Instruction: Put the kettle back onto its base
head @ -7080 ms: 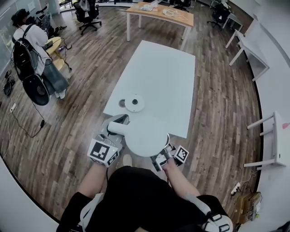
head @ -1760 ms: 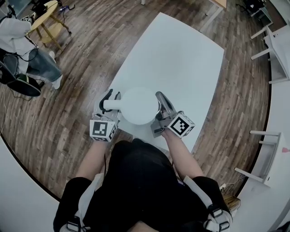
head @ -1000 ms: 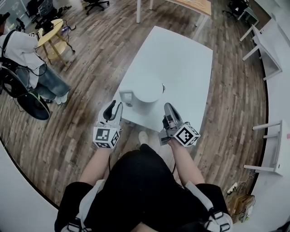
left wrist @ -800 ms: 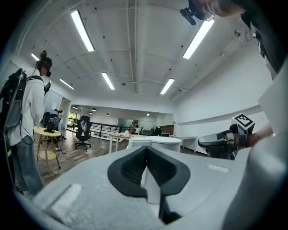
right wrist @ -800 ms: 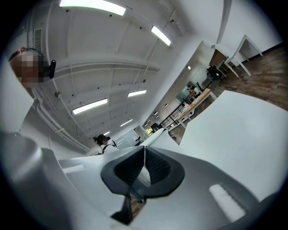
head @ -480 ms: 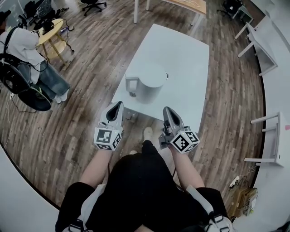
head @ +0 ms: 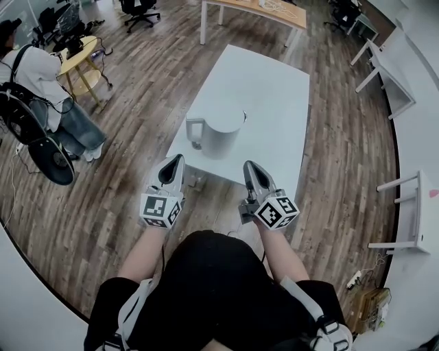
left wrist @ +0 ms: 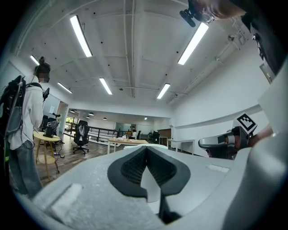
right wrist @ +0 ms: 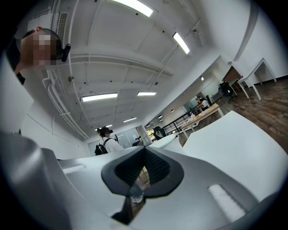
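Big open office with a wood plank floor [head: 116,199] and strip lights overhead in both gripper views. Closest to the camera, the wearer is in dark clothes with both arms stretched forward.

The left claw [head: 177,161] is pinched all the way shut. In the left gripper view its dark ribbed pads [left wrist: 135,166] meet in a tight seam and nothing is caught between them. The right claw [head: 248,168] is the same deal, shut tight on nothing, with its pads [right wrist: 153,168] pressed together in the right gripper view. Each one has its marker cube at the wrist end, left [head: 159,209] and right [head: 276,211]. Both claws point level toward the near edge of the white table [head: 267,89].

Just past them is the kettle [head: 218,134]. It's white and standing upright on the table close to the near edge, toward the near left corner, with its handle [head: 194,131] sticking out to the left. Neither claw is touching it, they sit either side of it with a clear gap. From above, you can't tell what's underneath the kettle.

Further back on the left, a person with a backpack [head: 38,72] stands beside a small round yellow table [head: 81,65]. At the far end there's a wood-topped table [head: 254,10] and a black office chair [head: 137,10]. More white desks [head: 391,68] run along the right wall.
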A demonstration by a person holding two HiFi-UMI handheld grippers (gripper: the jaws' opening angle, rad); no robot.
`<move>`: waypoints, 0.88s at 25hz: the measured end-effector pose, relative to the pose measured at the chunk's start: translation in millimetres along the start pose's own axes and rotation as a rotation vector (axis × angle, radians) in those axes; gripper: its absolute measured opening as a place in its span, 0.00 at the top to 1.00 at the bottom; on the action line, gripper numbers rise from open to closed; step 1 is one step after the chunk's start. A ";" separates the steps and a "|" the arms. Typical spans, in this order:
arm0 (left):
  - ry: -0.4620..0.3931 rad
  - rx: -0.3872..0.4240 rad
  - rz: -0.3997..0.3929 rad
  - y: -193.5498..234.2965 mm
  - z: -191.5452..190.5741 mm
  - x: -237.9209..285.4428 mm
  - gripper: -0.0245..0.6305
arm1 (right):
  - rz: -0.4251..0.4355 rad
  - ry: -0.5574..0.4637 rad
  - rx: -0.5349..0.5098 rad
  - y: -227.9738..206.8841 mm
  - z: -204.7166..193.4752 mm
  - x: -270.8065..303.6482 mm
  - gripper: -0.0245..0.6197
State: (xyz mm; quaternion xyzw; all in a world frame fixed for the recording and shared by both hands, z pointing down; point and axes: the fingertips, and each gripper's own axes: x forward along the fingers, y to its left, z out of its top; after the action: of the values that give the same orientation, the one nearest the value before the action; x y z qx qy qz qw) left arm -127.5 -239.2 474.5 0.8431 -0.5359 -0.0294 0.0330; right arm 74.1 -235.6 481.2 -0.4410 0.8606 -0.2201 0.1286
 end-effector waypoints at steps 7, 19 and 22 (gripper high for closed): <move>-0.022 -0.012 0.015 -25.9 3.5 4.1 0.96 | 0.044 0.027 -0.082 -2.3 12.4 -7.2 0.95; -0.001 -0.009 0.076 -24.1 -1.4 -2.0 0.96 | 0.051 0.053 -0.090 -21.4 10.8 -17.4 0.96; 0.012 -0.010 0.080 -24.2 -6.2 0.4 0.96 | 0.056 0.040 -0.090 -22.5 13.9 -18.7 0.95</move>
State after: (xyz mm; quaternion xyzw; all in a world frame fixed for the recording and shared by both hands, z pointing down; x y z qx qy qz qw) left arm -105.0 -229.2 478.6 0.8210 -0.5689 -0.0257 0.0417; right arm 106.4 -235.6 480.7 -0.4175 0.8840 -0.1866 0.0973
